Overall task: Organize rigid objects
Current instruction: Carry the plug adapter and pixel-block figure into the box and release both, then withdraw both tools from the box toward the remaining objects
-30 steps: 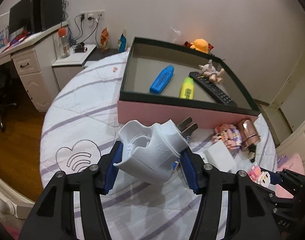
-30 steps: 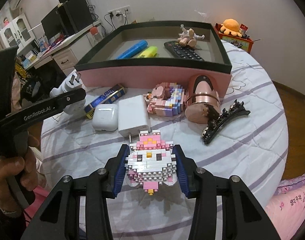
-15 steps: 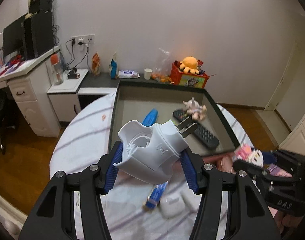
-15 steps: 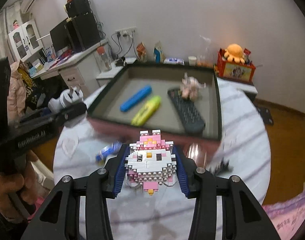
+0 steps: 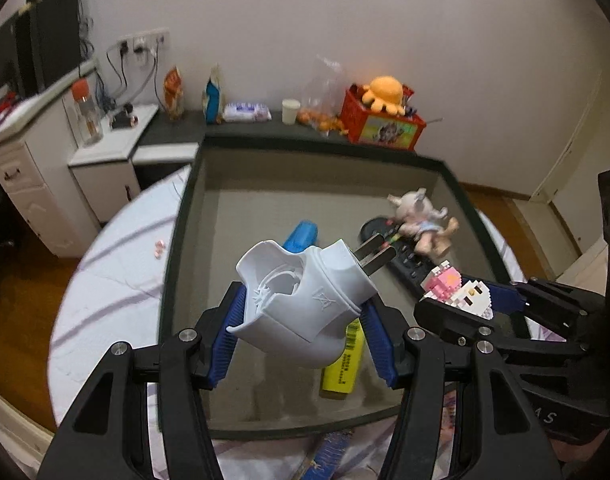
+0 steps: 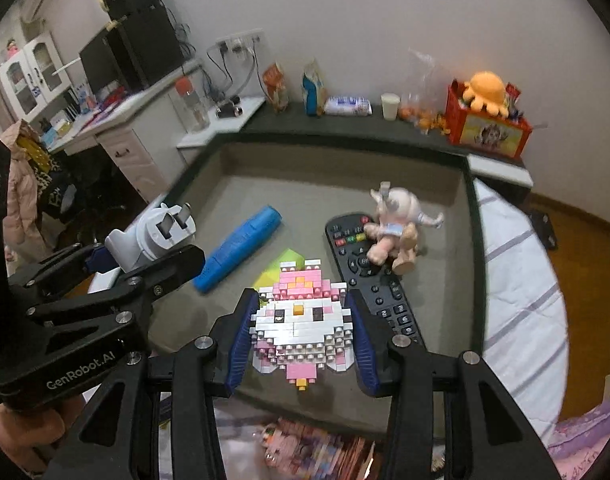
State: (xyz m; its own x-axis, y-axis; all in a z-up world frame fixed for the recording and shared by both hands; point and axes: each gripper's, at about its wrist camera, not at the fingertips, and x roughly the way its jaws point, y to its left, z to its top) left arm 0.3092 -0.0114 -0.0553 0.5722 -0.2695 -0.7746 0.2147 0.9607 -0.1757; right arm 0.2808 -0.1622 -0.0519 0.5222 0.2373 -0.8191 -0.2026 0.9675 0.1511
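The left gripper [image 5: 301, 320] is pinching a white plug adapter [image 5: 305, 296] between its blue pads [image 5: 229, 340], the pads pressing on both flanks; the adapter's two metal prongs are pointing toward two o'clock in the left wrist view, and the whole thing is hanging in the air over the near half of the box [image 5: 177, 240]. The right gripper [image 6: 301, 332] is clamping a pink-and-white brick figure [image 6: 301, 328] between its own blue pads [image 6: 241, 336], the figure's face turned toward the camera; it too is hanging above the box floor, near the six o'clock wall in the right wrist view.

Inside the box, a blue marker [image 6: 241, 248] is lying slantwise at about ten o'clock from the brick figure; a yellow highlighter [image 5: 345, 360] is lying partly hidden beneath the held things; a black remote control [image 6: 369, 276] is stretching from one o'clock down toward four o'clock of the figure, and a small pale doll [image 6: 397, 224] is lying across the remote's far end, touching it.

The box is sitting on a round table under a white cloth with lilac stripes [image 6: 521, 280]; at its twelve o'clock side, a dark shelf [image 5: 245, 128] is carrying a paper cup [image 5: 290, 111] and a red crate with an orange octopus plush [image 5: 385, 92] on top. Blurred blocks and packets are showing at six o'clock outside the box wall; what they are I cannot tell.
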